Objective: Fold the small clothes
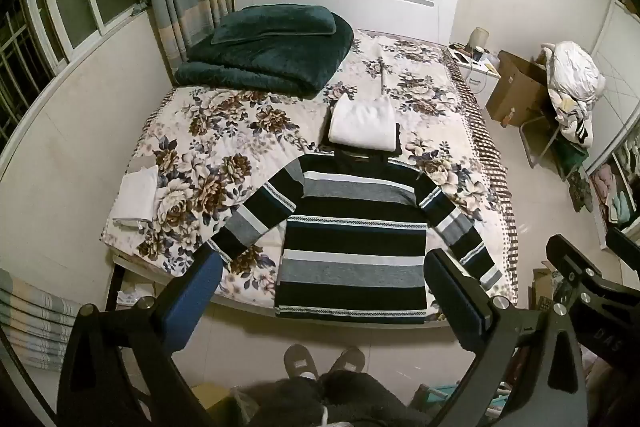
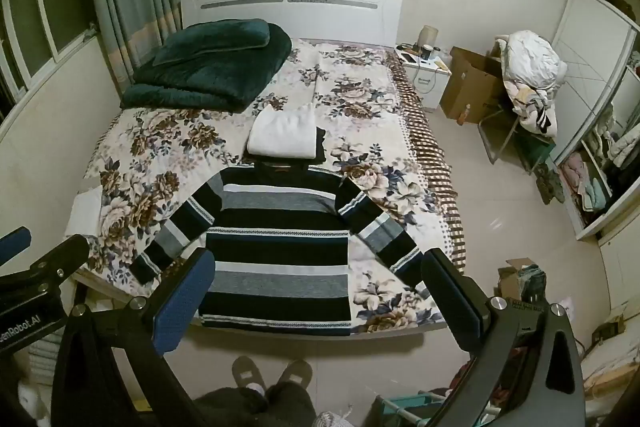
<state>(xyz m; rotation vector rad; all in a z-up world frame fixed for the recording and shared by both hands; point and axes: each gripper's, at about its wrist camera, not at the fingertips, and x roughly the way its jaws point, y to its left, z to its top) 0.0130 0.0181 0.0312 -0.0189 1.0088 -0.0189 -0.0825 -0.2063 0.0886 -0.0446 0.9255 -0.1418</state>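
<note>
Striped sweater [image 1: 354, 239] lies flat, sleeves spread, at the bed's [image 1: 192, 131] near edge. Left gripper [image 1: 324, 291] and right gripper [image 2: 316, 291] hover wide, empty; best pinch a sleeve cuff first.

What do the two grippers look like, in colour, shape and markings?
The left gripper and the right gripper each have a black frame with silver bolts and two flat rectangular fingers, one faced with a blue pad. White lettering marks the left one's frame.
</note>
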